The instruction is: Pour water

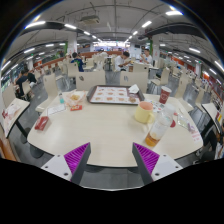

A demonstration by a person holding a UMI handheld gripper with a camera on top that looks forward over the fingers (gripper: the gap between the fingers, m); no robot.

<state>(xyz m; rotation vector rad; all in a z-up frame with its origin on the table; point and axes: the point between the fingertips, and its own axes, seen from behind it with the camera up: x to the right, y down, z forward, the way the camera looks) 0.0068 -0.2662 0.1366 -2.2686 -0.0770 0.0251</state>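
Note:
My gripper (111, 160) is open and empty, its two purple pads (75, 157) wide apart above the near edge of a round white table (100, 130). Ahead to the right of the fingers stands a clear plastic bottle with an orange cap (159, 125), and just beyond it a yellow cup (144, 112). A red cup (165, 94) stands farther back on the right. Nothing lies between the fingers.
A grey baking tray (113, 95) lies at the far side of the table. A small bottle and a snack packet (72, 100) sit to its left, a red packet (41, 123) at the left edge. Chairs, tables and people fill the hall behind.

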